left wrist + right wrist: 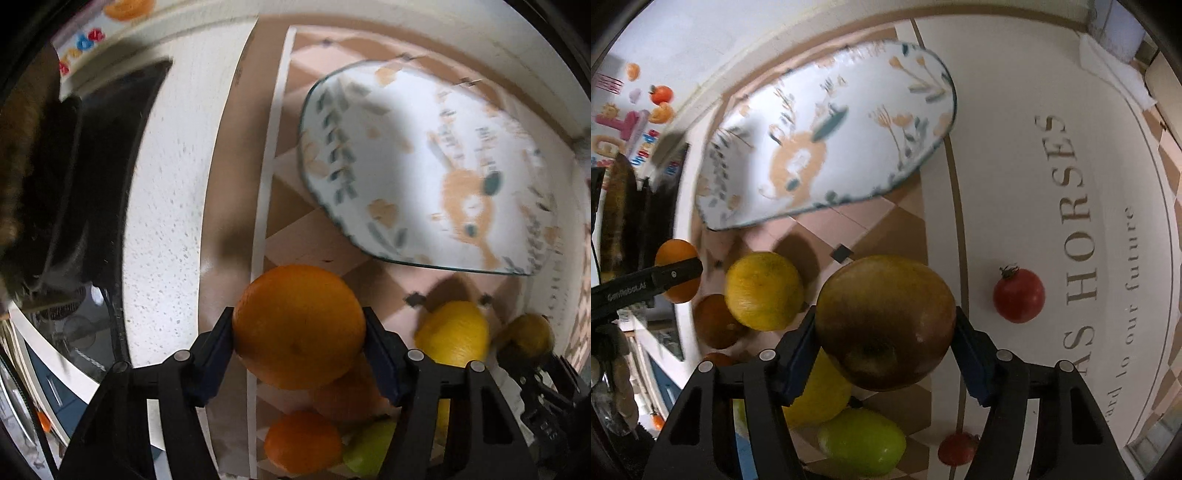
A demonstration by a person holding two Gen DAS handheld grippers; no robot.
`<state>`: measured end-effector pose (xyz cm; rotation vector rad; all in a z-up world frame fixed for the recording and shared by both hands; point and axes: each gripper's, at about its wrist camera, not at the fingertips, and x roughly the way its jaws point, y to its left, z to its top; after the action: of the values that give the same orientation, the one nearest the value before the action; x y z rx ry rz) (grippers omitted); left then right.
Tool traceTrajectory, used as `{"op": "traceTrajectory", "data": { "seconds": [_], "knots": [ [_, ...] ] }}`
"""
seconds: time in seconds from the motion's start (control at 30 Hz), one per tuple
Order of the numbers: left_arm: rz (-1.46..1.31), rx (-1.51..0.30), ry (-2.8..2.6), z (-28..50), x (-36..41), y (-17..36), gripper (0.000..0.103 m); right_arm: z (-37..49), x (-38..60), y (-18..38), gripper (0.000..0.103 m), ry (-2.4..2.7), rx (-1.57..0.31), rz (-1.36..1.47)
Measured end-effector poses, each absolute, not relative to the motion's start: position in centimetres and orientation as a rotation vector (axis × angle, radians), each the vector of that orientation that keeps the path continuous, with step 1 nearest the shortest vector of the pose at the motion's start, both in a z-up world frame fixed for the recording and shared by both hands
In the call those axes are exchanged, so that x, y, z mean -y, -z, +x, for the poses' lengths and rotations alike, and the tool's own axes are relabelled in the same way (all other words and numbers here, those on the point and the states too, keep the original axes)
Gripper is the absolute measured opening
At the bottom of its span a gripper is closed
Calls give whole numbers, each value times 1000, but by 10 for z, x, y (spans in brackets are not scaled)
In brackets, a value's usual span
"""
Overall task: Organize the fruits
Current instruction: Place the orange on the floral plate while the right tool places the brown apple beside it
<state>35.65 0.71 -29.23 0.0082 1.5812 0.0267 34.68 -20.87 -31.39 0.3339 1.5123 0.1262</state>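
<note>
Item: orange, pinched between the pads of the left gripper, lifted clear of the table, near its left edge.
Item: brownish apple-like fruit, pinched by the right gripper, also off the surface.
Destination, as judged: patterned plate, bare, toward the table's far edge.
Left loose on the tablecloth: yellow citrus, green fruit, second orange, pomegranate on the right part.
Progress: early; nothing on the plate yet, two fruits in hand.
</note>
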Motion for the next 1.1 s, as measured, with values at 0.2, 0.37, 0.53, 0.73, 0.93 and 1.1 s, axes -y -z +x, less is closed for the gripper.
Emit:
{"op": "traceTrajectory", "data": {
  "seconds": [0.2, 0.37, 0.53, 0.73, 0.93, 1.1],
  "knots": [
    [-86, -1497, 86, 378, 20, 228, 63, 388, 213, 279, 69, -190, -1427, 362],
    [-125, -1524, 107, 443, 41, 239, 63, 444, 205, 287, 69, -203, -1428, 280],
    [-158, -1622, 78, 488, 42, 281, 63, 493, 185, 315, 69, -224, -1477, 191],
    [-189, -1696, 33, 515, 40, 313, 63, 517, 173, 340, 69, -257, -1535, 108],
    [-192, -1714, 17, 524, 41, 327, 64, 525, 170, 348, 70, -264, -1564, 88],
    [-146, -1726, 9, 525, 49, 332, 64, 530, 170, 350, 70, -251, -1589, 105]
  ]
}}
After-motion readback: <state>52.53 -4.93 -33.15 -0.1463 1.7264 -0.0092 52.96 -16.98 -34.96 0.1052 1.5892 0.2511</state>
